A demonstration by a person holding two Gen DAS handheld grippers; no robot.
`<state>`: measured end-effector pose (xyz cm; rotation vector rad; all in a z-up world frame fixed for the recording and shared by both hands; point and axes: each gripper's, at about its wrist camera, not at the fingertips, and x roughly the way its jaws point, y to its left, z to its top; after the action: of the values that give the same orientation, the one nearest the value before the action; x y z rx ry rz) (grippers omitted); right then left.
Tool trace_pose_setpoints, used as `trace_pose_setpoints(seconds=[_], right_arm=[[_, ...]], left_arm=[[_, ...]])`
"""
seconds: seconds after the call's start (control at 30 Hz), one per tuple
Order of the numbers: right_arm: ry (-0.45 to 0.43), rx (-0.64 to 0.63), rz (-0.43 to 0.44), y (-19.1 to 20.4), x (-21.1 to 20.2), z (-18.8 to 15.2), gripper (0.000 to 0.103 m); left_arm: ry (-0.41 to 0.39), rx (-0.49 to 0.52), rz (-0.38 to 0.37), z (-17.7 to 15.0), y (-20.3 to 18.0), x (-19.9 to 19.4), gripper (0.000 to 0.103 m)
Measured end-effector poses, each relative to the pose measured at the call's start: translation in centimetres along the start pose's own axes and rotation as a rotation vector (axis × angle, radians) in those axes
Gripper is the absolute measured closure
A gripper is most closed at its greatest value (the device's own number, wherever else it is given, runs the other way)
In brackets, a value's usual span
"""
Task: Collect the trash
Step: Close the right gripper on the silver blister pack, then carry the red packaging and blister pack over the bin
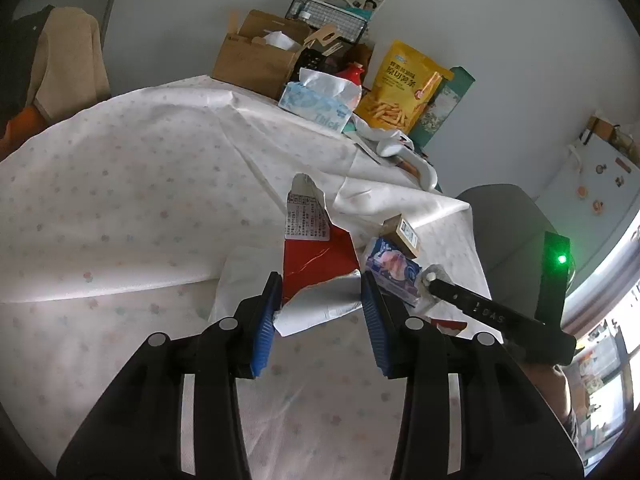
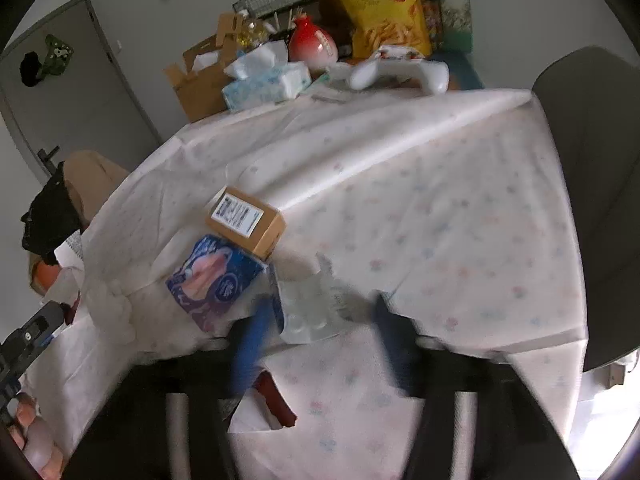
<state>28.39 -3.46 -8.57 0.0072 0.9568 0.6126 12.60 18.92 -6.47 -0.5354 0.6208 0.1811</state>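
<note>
Left wrist view. The left gripper (image 1: 320,296), bottom centre, has its blue-padded jaws part-spread around a torn red-and-silver foil wrapper (image 1: 316,268) with a printed white label. The left pad touches the wrapper's edge; the right pad appears to stand just clear of it, so whether the wrapper is truly pinched cannot be told. The wrapper rises toward the frame's centre, off the white tablecloth with faint pastel dots (image 1: 140,200), which suggests it is carried as collected trash.

To the right lie a blue-and-white printed tissue pack (image 1: 394,268) and, touching it above, a small brown cardboard box with a barcode label (image 1: 404,234). One black finger of the right gripper enters from the lower right, its tip at a crumpled clear plastic blister (image 1: 434,276) just beside the pack.

Right wrist view. The right gripper (image 2: 320,322), lower centre and blurred by motion, has its jaws on either side of the blister; the left pad looks to touch it, but the right stands apart, so no grip is evident. Its placement suggests the blister is the next piece of trash.

Kept goods crowd the upper frame: a yellow snack bag (image 2: 380,4), a soft tissue packet (image 2: 266,80) and a white game controller (image 2: 400,72), well apart from the litter.
</note>
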Motion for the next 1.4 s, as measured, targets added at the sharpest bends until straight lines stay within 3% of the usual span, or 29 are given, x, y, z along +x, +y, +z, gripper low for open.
trace_pose_setpoints(seconds=[0.17,0.67,1.0,1.4], right_arm=[[-0.033,0.001,0.03,-0.3,-2.1,-1.2,0.075],[-0.157,0.116,0.036,-5.1,-10.9,-6.1,0.076],[-0.214,0.246,-0.068,-12.4,-16.9,-10.0,0.076],[-0.173,0.456,-0.194,-20.6,-19.7,-19.1,0.076]], left_arm=[[0.006,0.013,-0.002,-0.2,-0.8,0.0,0.063],[0.039,0.142,-0.076,-1.9,-7.9,-0.1,0.063],[0.118,0.265,-0.143,-4.5,-14.8,1.8,0.063],[0.205,0.431,-0.252,-9.0,-24.3,3.6,0.063]])
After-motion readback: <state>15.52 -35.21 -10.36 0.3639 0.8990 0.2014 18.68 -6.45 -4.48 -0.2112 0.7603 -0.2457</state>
